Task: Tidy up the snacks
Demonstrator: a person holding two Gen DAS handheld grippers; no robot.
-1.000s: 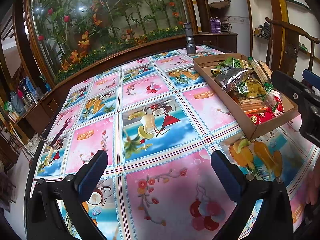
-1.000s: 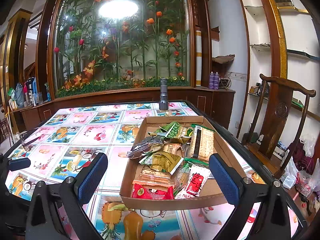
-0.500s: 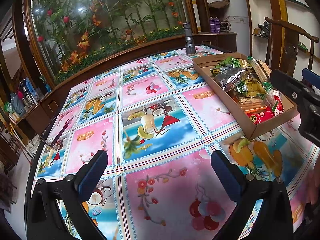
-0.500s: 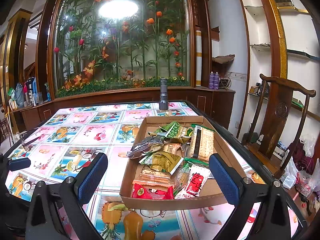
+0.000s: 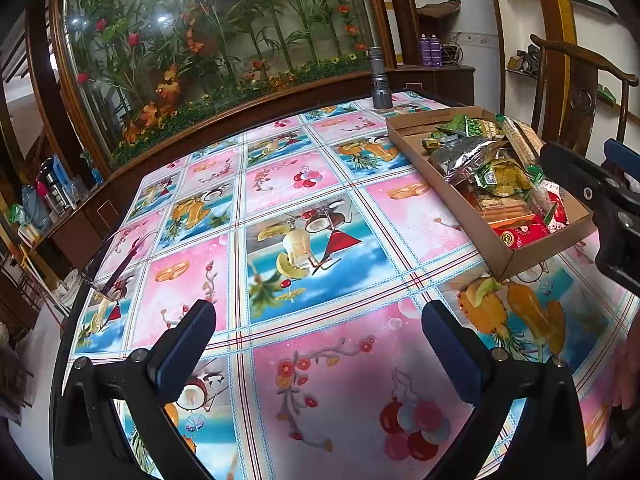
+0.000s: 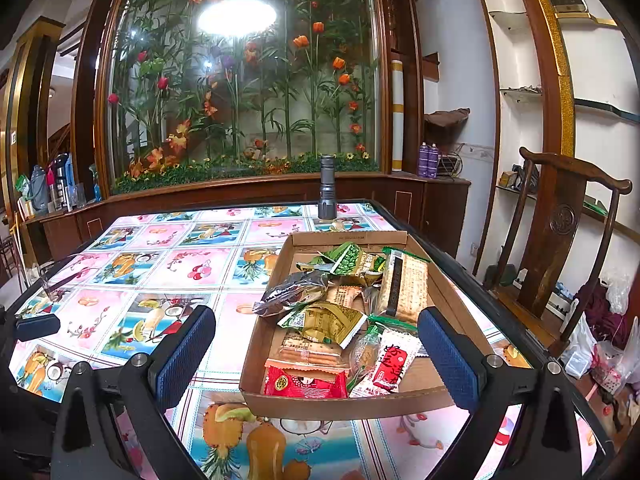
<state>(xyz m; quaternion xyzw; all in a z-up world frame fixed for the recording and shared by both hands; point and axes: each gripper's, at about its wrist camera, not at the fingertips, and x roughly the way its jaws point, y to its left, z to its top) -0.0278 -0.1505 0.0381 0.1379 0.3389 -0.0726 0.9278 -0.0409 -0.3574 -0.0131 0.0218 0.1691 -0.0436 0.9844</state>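
A shallow cardboard box (image 6: 436, 284) on the table's right side holds several snack packets: a silver packet (image 6: 292, 290), green ones (image 6: 352, 260), a cracker pack (image 6: 404, 284), red ones (image 6: 306, 384). My right gripper (image 6: 316, 344) is open and empty, hovering at the box's near edge. The box also shows in the left wrist view (image 5: 452, 196). My left gripper (image 5: 318, 344) is open and empty over the bare tablecloth, left of the box. The right gripper's body (image 5: 600, 204) shows at that view's right edge.
A colourful fruit-print tablecloth (image 5: 300, 248) covers the table. A grey flashlight (image 6: 327, 192) stands upright at the far edge. A thin dark stick (image 5: 116, 272) lies at the left edge. A wooden chair (image 6: 560, 232) stands to the right. A glass flower display is behind.
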